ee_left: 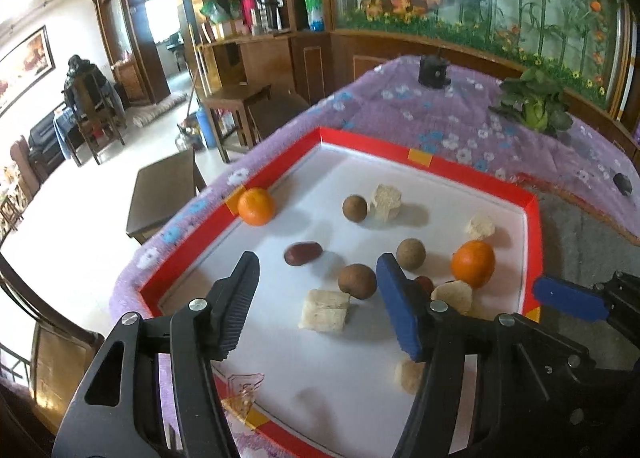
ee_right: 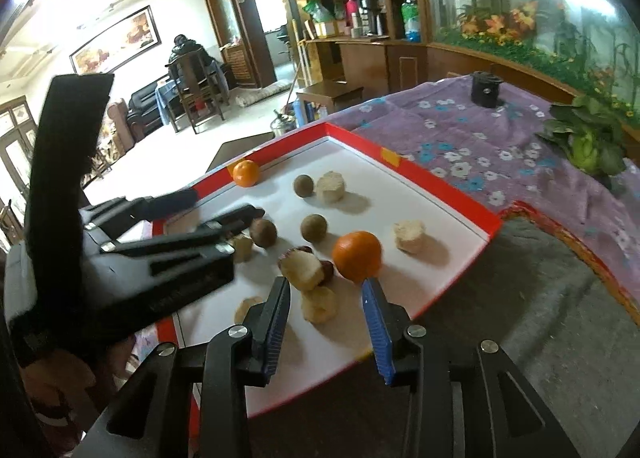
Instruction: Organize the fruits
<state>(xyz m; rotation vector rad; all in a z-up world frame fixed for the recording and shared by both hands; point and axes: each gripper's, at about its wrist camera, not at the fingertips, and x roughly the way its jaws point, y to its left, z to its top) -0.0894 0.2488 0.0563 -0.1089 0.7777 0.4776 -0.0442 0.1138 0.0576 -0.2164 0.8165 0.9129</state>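
Note:
A red-rimmed white tray (ee_left: 360, 142) (ee_right: 440, 188) holds two oranges (ee_left: 256, 206) (ee_left: 473, 264), brown round fruits (ee_left: 357, 281), a dark red date (ee_left: 303, 253) and several pale chunks (ee_left: 325, 310). My left gripper (ee_left: 318, 262) hangs open over the tray's near left part, nothing between its jaws; the date lies just beyond them. In the right wrist view the left gripper (ee_right: 228, 204) reaches in from the left. My right gripper (ee_right: 327, 284) is open at the tray's near edge, a pale chunk (ee_right: 320, 306) lying loose between its jaws, the near orange (ee_right: 357, 256) just past its right tip.
A purple flowered cloth (ee_left: 440, 118) covers the table, with a black cylinder (ee_left: 434, 70), a leafy green vegetable (ee_left: 536, 106) and a grey mat (ee_right: 520, 298) to the right. Beyond the left table edge stand a wooden stool (ee_left: 236, 106) and a seated person (ee_left: 84, 78).

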